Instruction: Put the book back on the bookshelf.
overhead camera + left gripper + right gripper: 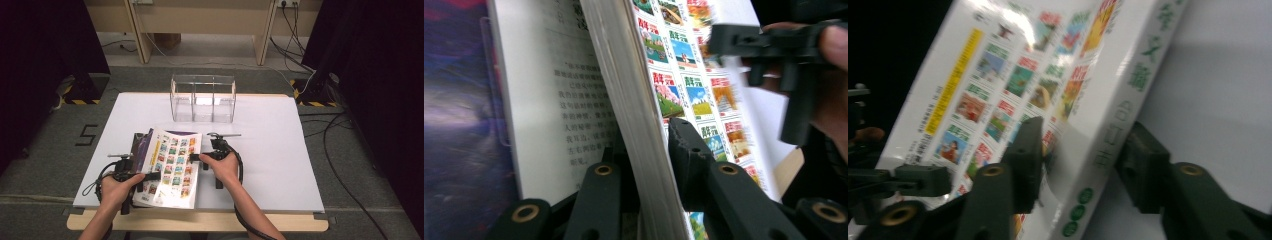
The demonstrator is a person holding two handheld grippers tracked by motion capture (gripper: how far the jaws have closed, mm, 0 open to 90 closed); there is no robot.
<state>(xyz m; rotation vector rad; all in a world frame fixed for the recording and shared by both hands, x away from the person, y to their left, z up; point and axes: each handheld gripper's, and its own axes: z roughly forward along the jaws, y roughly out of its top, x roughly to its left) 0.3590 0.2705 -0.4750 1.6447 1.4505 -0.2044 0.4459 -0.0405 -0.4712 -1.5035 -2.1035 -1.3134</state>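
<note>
We note a thick book at the near edge of the white table, well in front of the clear acrylic organiser, which stands toward the far side. We take that organiser as our landmark. The book is open and lifted off flat: its back cover, printed with a grid of small coloured pictures, faces up and tilts. A purple cover shows under it on the side left of the organiser.

Left claw: we see it at the book's near left edge. In the left gripper view its two black jaws stand on either side of a thick block of pages, one jaw against the printed text page, the other against the picture-grid cover. The jaws press on that block, so we record it as clamped on the book.

Right claw: it sits at the book's right edge, nearer the organiser than the left claw is. In the right gripper view the spine with green characters lies between the jaws. One jaw rests over the picture-grid cover; the other stands just beside the spine on the table side, with a visible gap. We record these jaws as apart around the spine, not pressing.

Both hands grip the claw bodies from the near table edge.
</note>
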